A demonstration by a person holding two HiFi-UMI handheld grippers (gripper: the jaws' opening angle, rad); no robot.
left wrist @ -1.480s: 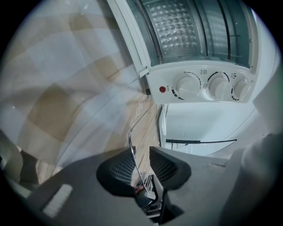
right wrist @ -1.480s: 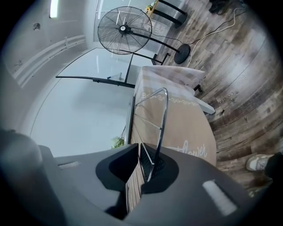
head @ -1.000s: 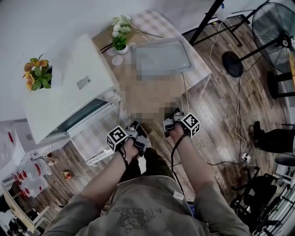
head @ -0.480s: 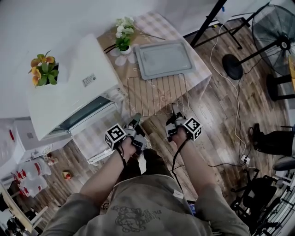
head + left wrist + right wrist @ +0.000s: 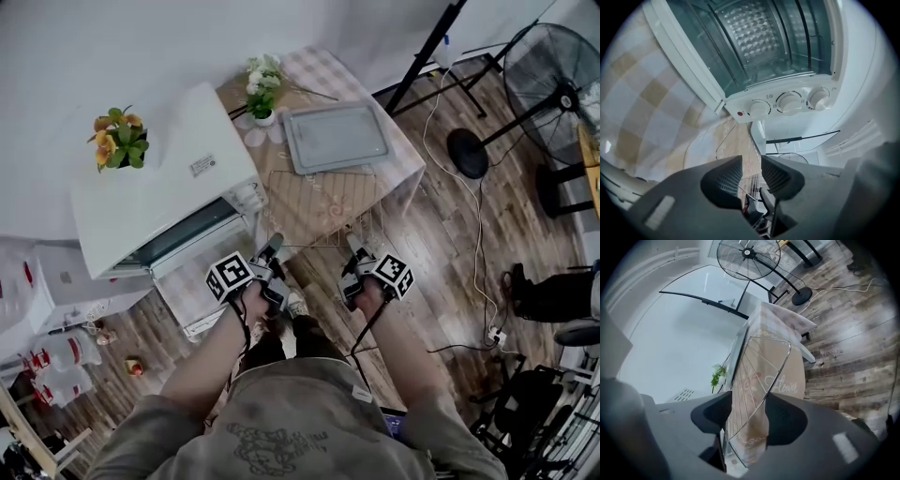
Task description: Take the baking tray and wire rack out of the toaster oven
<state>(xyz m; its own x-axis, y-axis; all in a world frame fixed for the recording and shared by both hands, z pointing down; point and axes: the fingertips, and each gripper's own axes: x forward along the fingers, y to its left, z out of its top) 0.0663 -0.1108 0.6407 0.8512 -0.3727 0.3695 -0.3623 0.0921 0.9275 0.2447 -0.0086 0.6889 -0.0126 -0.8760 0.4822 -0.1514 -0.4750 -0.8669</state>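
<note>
The grey baking tray [image 5: 337, 136] lies on the checked table, far side. The wire rack [image 5: 333, 202] lies flat in front of it, beside the white toaster oven [image 5: 159, 187], whose door hangs open. My left gripper [image 5: 274, 246] hovers at the rack's near left corner; in the left gripper view its jaws [image 5: 751, 161] stand a little apart, with rack wires [image 5: 751, 185] seen through the gap. My right gripper [image 5: 353, 246] is at the near right corner. Its jaws [image 5: 750, 399] have just been opening; the rack's edge [image 5: 759, 376] runs between them untouched.
An orange-flowered plant [image 5: 120, 139] sits on the oven and white flowers [image 5: 262, 89] stand behind the tray. A floor fan [image 5: 553, 70], a black stand leg [image 5: 427, 47] and cables [image 5: 483, 262] are right of the table. The oven's knobs [image 5: 787, 101] face the left gripper.
Both grippers have drawn back a little from the rack's near edge and risen. The right jaws have let go of the rack, which stays flat on the table.
</note>
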